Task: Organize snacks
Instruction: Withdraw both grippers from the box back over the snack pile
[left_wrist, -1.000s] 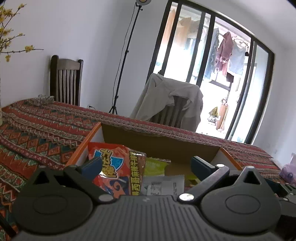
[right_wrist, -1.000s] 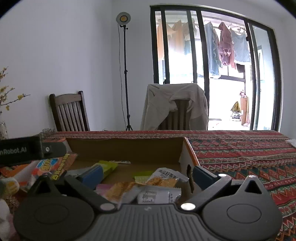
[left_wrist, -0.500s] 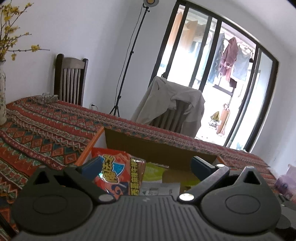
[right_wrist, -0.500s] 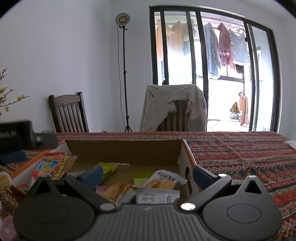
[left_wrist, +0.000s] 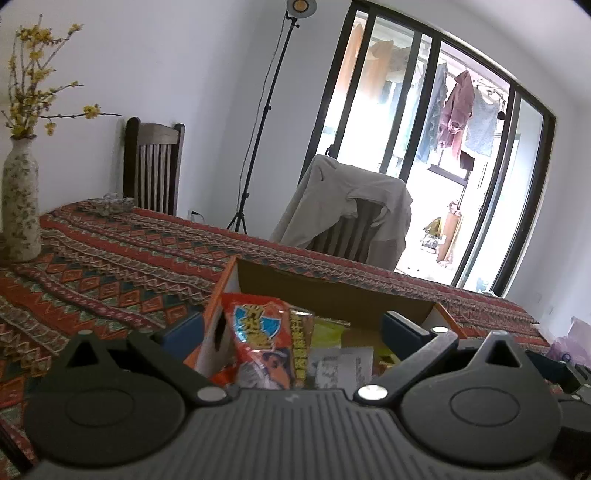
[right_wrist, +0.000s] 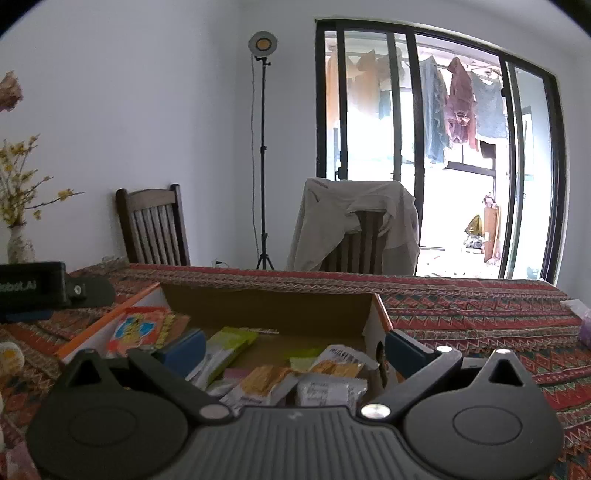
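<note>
Red snack bag (left_wrist: 264, 341) leans inside cardboard box (left_wrist: 332, 291), at its left wall. Left gripper (left_wrist: 291, 328) spread, empty; right gripper (right_wrist: 293, 347) likewise. Bag likely light, crinkly, slippery: pinch top seam.

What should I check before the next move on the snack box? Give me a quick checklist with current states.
1. Left gripper empty: ok; fingers spread, nothing clamped between them.
2. Right gripper empty: ok; fingers spread above the packets, none pinched.
3. Red snack bag inside the cardboard box: ok; it leans against the box's left wall.
4. Left gripper clear of the box wall: cannot tell; its left finger sits outside the wall, the other over the box.
5. Small packets settled in the box: ok; they lie loosely piled.
6. Snacks left outside the box: cannot tell; a pale item shows at the right view's left edge.
</note>
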